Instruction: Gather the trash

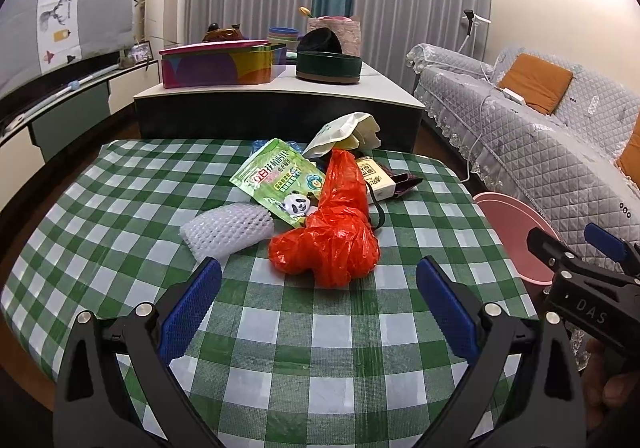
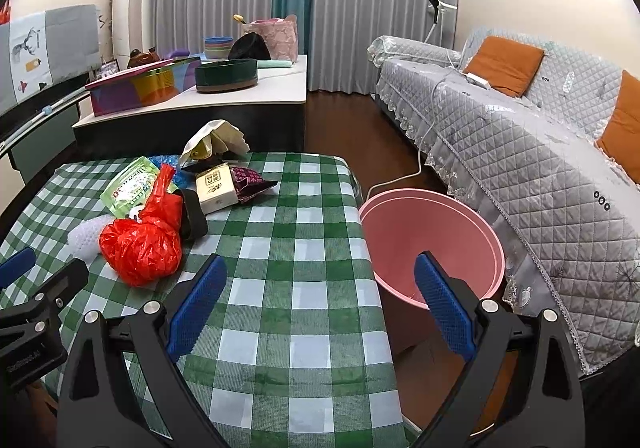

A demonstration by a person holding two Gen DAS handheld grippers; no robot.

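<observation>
A heap of trash lies on the green checked table (image 1: pixel 120 208): a red plastic bag (image 1: pixel 332 236), a white foam net (image 1: pixel 228 230), a green pouch (image 1: pixel 280 180), a cream box (image 1: pixel 374 178) and a crumpled paper bag (image 1: pixel 344 130). My left gripper (image 1: pixel 318 284) is open and empty, just short of the red bag. My right gripper (image 2: pixel 320 280) is open and empty over the table's right edge, beside the pink bin (image 2: pixel 432 240). The red bag (image 2: pixel 140 244) and the box (image 2: pixel 216 188) lie to its left.
The pink bin (image 1: pixel 516 236) stands on the floor between the table and a grey quilted sofa (image 2: pixel 540 152). A low cabinet (image 1: pixel 276 108) with a colourful tin and a dark round box stands behind the table. A white cable (image 2: pixel 416 164) runs across the floor.
</observation>
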